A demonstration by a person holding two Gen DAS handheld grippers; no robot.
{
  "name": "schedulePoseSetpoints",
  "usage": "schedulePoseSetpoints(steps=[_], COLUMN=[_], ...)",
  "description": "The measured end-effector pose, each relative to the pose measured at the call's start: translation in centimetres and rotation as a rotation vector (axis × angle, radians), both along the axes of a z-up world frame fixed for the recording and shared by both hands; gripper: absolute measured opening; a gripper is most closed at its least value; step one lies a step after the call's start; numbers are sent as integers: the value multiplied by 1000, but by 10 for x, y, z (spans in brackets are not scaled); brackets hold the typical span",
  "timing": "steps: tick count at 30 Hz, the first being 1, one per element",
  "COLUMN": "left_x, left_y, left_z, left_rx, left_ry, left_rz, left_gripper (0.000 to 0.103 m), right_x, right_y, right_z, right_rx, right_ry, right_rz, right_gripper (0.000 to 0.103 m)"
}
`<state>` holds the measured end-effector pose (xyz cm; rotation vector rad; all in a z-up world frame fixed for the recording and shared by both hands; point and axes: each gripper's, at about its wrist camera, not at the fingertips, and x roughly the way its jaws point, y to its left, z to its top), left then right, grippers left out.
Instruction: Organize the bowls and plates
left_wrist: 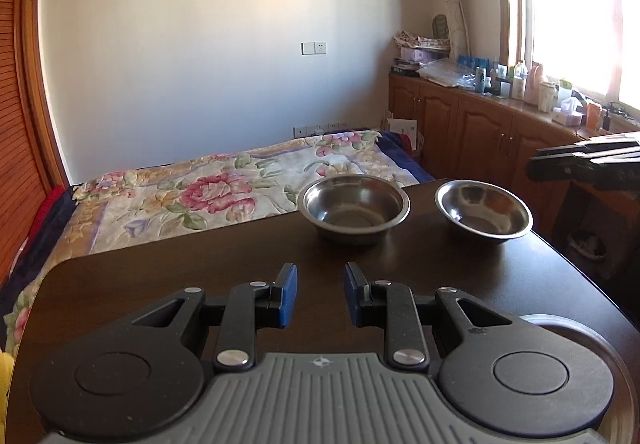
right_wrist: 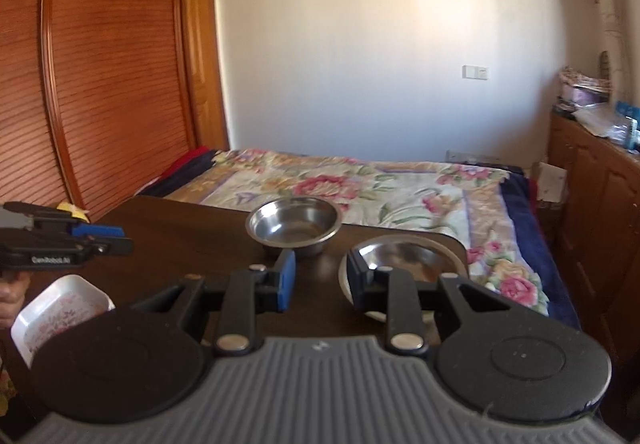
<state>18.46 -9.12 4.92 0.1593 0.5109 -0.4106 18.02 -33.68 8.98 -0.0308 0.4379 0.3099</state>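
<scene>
Two steel bowls stand on the dark wooden table [left_wrist: 160,284]. In the left wrist view one bowl [left_wrist: 355,208] is at the far middle and the other bowl [left_wrist: 483,213] is to its right. My left gripper [left_wrist: 321,294] is open and empty, short of both bowls. In the right wrist view my right gripper [right_wrist: 321,280] is open and empty; its right finger is at the rim of the near bowl [right_wrist: 404,260], and the far bowl [right_wrist: 294,226] is beyond. A white rectangular plate [right_wrist: 60,310] lies at the left. A round plate's rim [left_wrist: 592,340] shows at lower right.
A bed with a floral cover [left_wrist: 224,187] lies just past the table's far edge. Wooden cabinets [left_wrist: 480,131] with bottles stand to the right under a window. A slatted wooden wardrobe [right_wrist: 100,63] is at the left. The left gripper also shows in the right wrist view [right_wrist: 102,240].
</scene>
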Motion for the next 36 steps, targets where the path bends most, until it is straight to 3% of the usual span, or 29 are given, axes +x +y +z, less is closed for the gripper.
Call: schedulePoseSetpoints(steps=[7,11,15,17,24,31,36], left_x=[32,52,69,77,107,129,133], left_y=[-12,-17,-23,-24,-30,-30,-32], left_z=[4,5,1,-2,-22,-32,-33], left_rx=[-9,-14,-8,-6,15,-28,-36], left_ry=[1,3,0,6,54,130,134], left_rz=[-13,-16,-18,-24,-27,-19,-24], left_gripper=[29,43,43,43,43,43,43], right_x=[43,62,82,90,116,136,145], right_y=[6,12,18,20,31,38,39], right_z=[7,3,-5,-12,-23,-37,-44], right_rx=[0,-3,-6,-2,-19,-49,-68], right_ry=[31,47,70,87,135,187,230], right_rz=[33,48,51,48,60,50,31], right_gripper=[30,30,32,39,39,39,39])
